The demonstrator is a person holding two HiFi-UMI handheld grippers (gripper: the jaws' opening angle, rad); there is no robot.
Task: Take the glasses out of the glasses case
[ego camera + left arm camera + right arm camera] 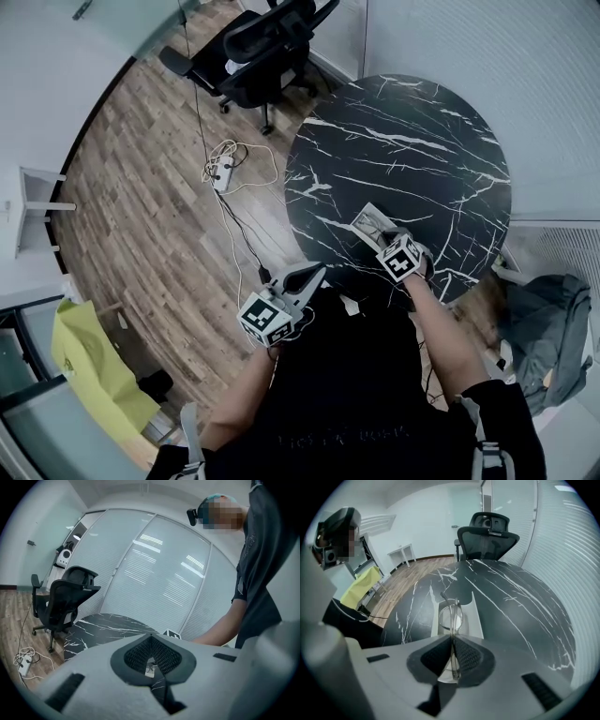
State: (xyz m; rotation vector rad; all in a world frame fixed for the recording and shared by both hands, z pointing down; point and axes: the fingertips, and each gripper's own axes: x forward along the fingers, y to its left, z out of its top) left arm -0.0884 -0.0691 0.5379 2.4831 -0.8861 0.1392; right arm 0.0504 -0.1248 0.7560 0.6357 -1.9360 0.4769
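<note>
The right gripper [452, 638] is clamped on the glasses [451, 617]: its two dark ribbed pads press flat against a thin clear rim that runs straight down between them. The frame stands on edge, in line with the jaws, and its long axis points away from the gripper along the trough of the glasses case [477, 616]. The far lens sits over that trough, with a dark temple tip showing just past it. From this angle it is hard to say whether the far end rests in the case or hangs just above it.

The case lies open on the black marble table [515, 597], near the edge closest to the person, with its length pointing toward the office chair [487, 536] across the table.

The glasses look light, thin and easily bent, with smooth lenses that would smear or slip. The rim or bridge is the safer place to hold, as here, with modest pressure. A straight lift along the case's open side should keep the temples from catching on its walls.

The left gripper [150, 641] is closed with nothing between its pads. In the head view the left gripper [309, 277] hangs off the table's edge, well apart from the case.
</note>
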